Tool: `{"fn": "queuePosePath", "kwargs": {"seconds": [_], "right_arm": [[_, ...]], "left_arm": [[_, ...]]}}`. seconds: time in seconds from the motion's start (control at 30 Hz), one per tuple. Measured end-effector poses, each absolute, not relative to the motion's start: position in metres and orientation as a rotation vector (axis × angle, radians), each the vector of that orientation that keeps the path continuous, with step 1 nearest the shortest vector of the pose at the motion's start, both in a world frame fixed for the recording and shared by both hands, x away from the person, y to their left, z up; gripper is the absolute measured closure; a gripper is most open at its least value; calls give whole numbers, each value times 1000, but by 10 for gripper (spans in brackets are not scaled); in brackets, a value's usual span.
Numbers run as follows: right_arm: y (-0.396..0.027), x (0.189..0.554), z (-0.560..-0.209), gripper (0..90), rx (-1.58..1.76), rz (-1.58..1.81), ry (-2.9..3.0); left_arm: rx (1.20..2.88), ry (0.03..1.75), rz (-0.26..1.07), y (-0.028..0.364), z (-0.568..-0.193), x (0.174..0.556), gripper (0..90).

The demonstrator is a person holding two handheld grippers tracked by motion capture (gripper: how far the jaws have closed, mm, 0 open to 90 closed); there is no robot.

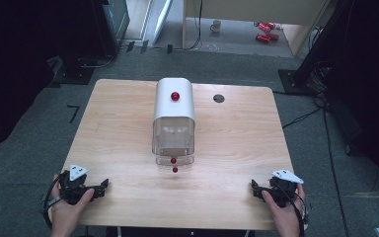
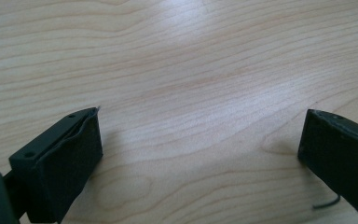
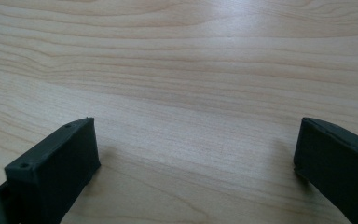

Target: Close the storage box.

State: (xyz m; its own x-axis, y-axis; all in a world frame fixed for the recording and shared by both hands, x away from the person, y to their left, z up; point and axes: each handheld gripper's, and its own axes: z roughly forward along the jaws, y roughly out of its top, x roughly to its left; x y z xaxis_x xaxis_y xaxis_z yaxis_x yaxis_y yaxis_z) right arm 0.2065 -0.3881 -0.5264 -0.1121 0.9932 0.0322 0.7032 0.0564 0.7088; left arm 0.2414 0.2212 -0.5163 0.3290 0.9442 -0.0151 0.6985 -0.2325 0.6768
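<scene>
**Both grippers at near edge, jaws apart**

Light wooden table (image 1: 128, 128): white-topped, clear-fronted box-shaped container (image 1: 174, 121) stands mid-table, toward the far edge, a red ball (image 1: 175, 96) on its white top. Two small red balls (image 1: 173, 161) lie just before its near end. Left gripper (image 1: 103, 186) rests by the near-left corner, right gripper (image 1: 254, 186) by the near-right corner. Both grippers' jaws spread wide over bare wood, holding nothing.
</scene>
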Motion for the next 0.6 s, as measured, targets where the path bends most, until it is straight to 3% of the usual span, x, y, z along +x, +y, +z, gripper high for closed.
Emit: {"fn": "queuePosePath", "kwargs": {"seconds": [0.43, 0.6], "right_arm": [[-373, 199, -510, 0, 1681, 891, 1859], [-361, 200, -498, 49, 1640, 941, 1858]], "left_arm": [[1942, 1385, 532, 207, -491, 240, 0], [1910, 1339, 549, 200, -475, 243, 0]]}}
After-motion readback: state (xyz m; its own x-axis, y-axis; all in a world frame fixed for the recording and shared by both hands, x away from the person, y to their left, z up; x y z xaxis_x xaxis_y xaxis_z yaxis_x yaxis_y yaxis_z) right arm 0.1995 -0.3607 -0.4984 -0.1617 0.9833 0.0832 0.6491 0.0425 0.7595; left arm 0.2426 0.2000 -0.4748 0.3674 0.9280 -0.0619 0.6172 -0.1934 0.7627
